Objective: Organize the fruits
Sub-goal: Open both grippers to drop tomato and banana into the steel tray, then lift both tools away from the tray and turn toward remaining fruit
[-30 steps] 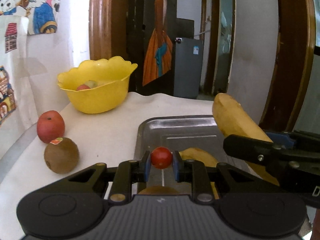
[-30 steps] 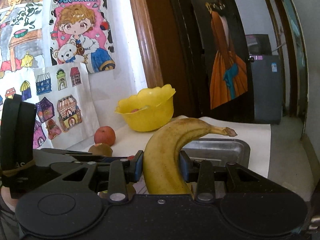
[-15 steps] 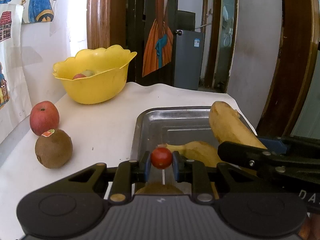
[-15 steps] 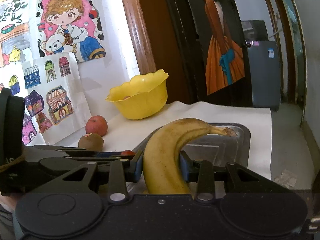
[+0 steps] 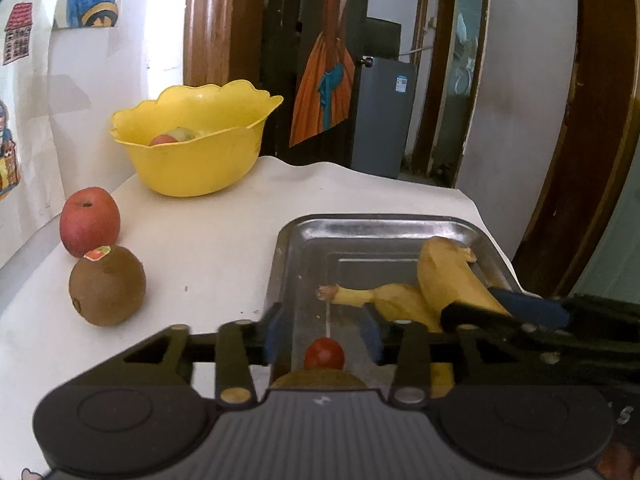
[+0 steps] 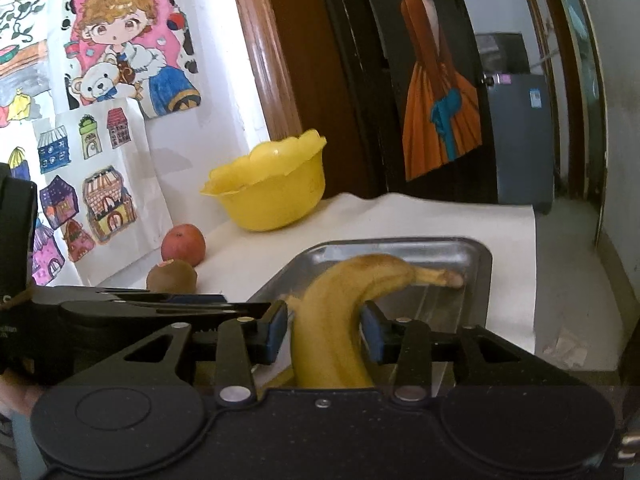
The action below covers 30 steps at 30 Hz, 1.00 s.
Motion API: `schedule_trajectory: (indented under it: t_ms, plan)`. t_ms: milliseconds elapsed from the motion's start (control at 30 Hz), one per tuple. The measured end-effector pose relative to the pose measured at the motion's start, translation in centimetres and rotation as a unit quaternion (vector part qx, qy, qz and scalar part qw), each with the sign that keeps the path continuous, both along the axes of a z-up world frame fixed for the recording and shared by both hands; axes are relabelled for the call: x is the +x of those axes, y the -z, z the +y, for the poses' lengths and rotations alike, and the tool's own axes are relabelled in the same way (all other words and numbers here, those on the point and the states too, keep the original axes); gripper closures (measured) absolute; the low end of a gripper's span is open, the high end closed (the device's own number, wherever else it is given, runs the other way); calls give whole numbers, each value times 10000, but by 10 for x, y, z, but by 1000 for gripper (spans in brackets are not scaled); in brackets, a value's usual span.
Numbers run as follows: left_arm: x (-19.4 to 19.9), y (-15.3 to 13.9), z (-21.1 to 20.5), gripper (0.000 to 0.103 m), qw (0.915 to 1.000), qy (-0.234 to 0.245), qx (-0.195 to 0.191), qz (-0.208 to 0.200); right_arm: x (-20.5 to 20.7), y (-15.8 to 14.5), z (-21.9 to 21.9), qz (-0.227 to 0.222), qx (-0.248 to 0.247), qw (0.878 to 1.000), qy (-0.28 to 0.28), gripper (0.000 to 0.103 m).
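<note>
Since the earlier frame both your grippers' jaws opened: the left gripper (image 5: 325, 332) dropped its cherry tomato (image 5: 324, 353) into the metal tray (image 5: 384, 226), pads clear. The right gripper (image 6: 325, 330) stood loose around the banana (image 6: 340, 320), its long axis running forward along the tray.

Bowl (image 5: 192, 160) is bright yellow with a scalloped rim, and something red and pale green peeks out of it. The apple (image 5: 90, 222) is red going a bit yellowish near the stem, the kiwi (image 5: 107, 291) is fuzzy brown with a red-orange sticker. Small tomato (image 5: 324, 354) is solid red. Bananas (image 6: 340, 320) are yellow with tiny brown freckles. Tray (image 5: 384, 228) is shiny silver metal, the surface (image 5: 224, 248) is white. Each hand-held gripper (image 5: 325, 334) is black with blue pads.
</note>
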<state>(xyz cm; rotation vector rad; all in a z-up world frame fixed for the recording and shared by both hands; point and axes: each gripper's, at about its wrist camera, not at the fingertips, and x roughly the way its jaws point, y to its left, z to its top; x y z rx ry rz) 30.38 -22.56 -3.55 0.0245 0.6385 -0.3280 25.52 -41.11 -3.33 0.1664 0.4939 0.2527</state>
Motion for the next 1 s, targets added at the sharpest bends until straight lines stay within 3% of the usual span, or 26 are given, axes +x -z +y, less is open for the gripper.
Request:
schedule_trajectory:
  t_ms: [233, 433, 767, 1000]
  plan:
    - [-9, -17, 12, 18, 9995, -160, -189, -205, -12, -10, 0, -97, 59, 9999, 109, 41]
    - [-25, -39, 27, 6, 9982, -228, -306, -462, -34, -29, 3, -364, 64, 9991, 206, 26]
    - [-66, -76, 60, 1, 9940, -405, -496, -888, -89, -68, 20, -898, -109, 9951, 399, 1]
    - [-104, -92, 97, 1, 9908, -580, -476, -1122, -139, -86, 40, -1092, -264, 9922, 549, 1]
